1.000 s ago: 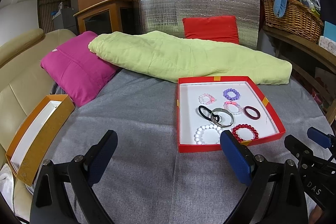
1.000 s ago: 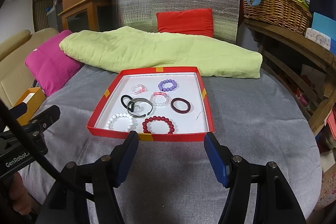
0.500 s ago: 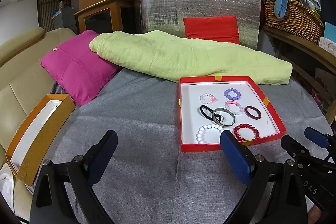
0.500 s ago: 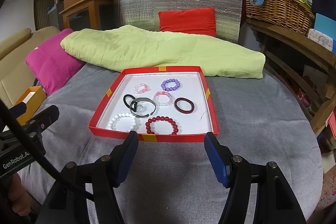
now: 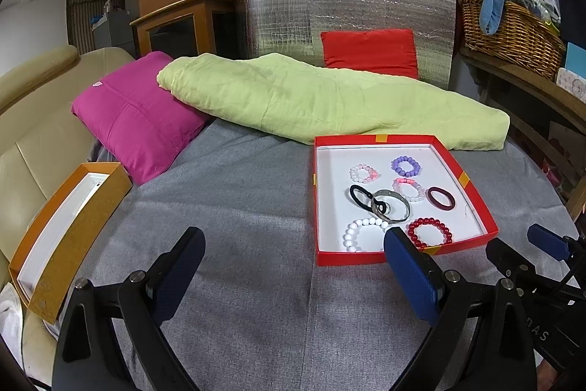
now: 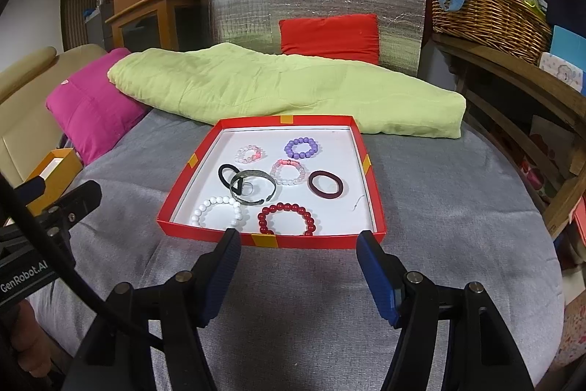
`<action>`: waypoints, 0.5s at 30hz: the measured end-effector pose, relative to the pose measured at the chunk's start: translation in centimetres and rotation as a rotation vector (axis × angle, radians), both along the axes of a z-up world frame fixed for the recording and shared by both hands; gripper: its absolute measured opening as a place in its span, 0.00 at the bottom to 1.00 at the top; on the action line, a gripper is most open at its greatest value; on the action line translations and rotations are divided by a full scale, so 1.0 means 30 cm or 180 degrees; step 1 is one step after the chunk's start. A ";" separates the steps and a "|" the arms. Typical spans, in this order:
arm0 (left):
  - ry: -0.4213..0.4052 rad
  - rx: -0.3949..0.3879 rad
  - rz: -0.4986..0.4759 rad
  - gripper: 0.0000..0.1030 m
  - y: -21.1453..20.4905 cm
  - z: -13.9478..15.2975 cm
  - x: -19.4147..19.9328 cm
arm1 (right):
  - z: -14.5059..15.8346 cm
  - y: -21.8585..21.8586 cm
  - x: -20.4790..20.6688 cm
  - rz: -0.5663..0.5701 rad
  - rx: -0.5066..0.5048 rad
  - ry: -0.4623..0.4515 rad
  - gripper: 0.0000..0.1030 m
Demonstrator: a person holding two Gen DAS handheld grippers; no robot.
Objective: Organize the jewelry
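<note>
In the left wrist view, the left gripper (image 5: 293, 266) hangs with jaws wide and empty over the grey cloth; the red tray (image 5: 476, 207) of bracelets lies ahead to its right. In the right wrist view, the right gripper (image 6: 298, 262), likewise spread and empty, faces the tray's near wall squarely, the dark red bead bracelet (image 6: 286, 219) just beyond, so the right is judged better placed.

Red tray (image 6: 370, 167), lime-green quilt (image 6: 278, 90), magenta cushion (image 5: 135, 120), grey cloth (image 6: 439, 207).
</note>
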State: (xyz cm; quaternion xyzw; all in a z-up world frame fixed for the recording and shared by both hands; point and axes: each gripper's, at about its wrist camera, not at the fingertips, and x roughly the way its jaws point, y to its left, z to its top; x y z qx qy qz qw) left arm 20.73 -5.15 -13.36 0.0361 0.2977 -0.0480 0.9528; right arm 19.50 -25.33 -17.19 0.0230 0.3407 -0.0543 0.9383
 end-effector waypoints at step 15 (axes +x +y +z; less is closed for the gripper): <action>0.0023 -0.0016 0.0006 0.95 0.003 -0.001 0.007 | 0.003 0.010 0.007 0.0029 -0.0009 0.0003 0.67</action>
